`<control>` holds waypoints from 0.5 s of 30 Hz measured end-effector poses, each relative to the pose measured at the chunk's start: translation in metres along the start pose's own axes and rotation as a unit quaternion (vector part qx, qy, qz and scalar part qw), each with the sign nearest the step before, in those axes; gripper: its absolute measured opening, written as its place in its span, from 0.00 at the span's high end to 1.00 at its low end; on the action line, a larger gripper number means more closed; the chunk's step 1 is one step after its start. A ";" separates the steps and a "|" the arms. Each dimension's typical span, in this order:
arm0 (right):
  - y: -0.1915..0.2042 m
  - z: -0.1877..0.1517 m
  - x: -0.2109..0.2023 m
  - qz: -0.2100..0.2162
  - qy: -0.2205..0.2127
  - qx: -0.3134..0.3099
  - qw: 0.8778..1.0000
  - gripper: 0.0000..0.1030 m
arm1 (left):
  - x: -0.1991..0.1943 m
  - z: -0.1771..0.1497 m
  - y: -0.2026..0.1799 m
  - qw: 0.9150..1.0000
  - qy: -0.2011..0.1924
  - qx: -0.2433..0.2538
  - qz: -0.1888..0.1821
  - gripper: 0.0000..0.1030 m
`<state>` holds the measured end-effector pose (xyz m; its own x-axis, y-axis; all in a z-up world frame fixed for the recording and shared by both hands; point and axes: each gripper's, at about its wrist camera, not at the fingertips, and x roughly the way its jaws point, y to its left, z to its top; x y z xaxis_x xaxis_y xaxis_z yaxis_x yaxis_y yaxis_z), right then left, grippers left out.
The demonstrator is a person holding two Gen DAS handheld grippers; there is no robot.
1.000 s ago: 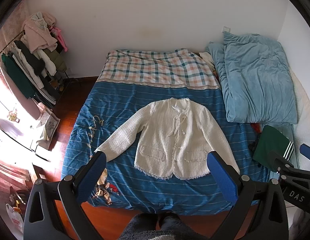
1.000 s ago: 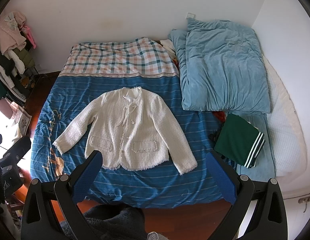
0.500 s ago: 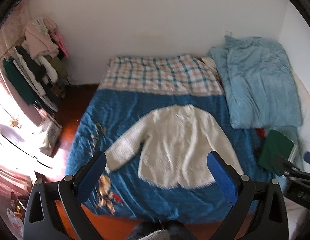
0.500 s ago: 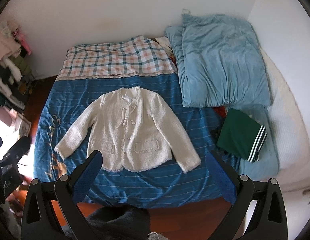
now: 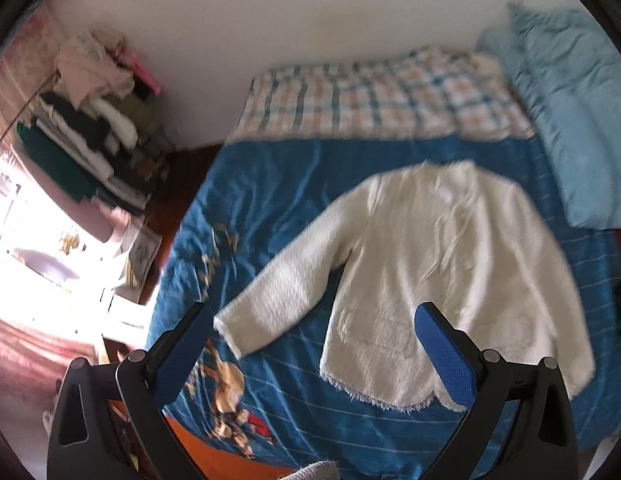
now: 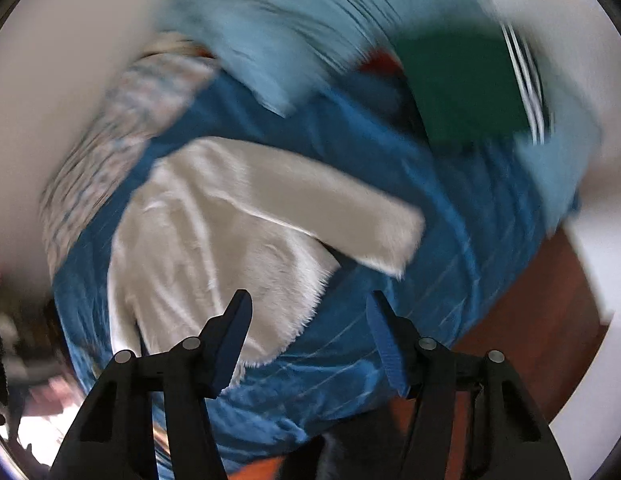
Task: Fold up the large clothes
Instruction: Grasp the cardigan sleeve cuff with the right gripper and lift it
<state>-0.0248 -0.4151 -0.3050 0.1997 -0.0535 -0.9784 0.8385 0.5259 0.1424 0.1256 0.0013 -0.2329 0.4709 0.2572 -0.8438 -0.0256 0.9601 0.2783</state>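
A cream-white jacket (image 5: 438, 268) lies flat, front up, on the blue striped bedspread (image 5: 270, 208), sleeves spread out. My left gripper (image 5: 310, 344) is open and empty, above the jacket's hem and left sleeve cuff. In the blurred, tilted right wrist view the jacket (image 6: 214, 240) shows with its right sleeve (image 6: 350, 216) stretched toward the bed edge. My right gripper (image 6: 308, 328) is open and empty, just above the hem near that sleeve.
A light blue duvet (image 5: 574, 112) lies along the bed's right side, with a folded green garment (image 6: 466, 80) with white stripes beside it. A plaid blanket (image 5: 374, 96) covers the bed's far end. A clothes rack (image 5: 90, 128) stands left. The wooden floor (image 6: 530, 312) borders the bed.
Both grippers have moved down and closer to the jacket. The right gripper has swung and tilted toward the right sleeve and narrowed a little; its view is now blurred.
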 end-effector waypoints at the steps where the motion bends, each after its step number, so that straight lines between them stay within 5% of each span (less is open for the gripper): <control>1: -0.025 0.008 0.033 -0.007 0.009 0.031 0.999 0.40 | 0.021 -0.005 -0.009 1.000 0.009 -0.001 0.013 0.00; 9: -0.142 0.053 0.235 -0.012 0.049 0.151 0.987 0.32 | 0.152 -0.037 -0.074 0.992 0.094 0.023 0.082 0.00; 15: -0.150 0.061 0.323 0.008 0.060 0.192 0.980 0.30 | 0.223 -0.044 -0.122 0.987 0.127 0.034 0.095 0.00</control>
<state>-0.0551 -0.5627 -0.6332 0.1726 0.0636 -0.9829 0.9694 0.1662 0.1810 0.1946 -0.0535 -0.4749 0.2271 0.4593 -0.8588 -0.0293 0.8846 0.4654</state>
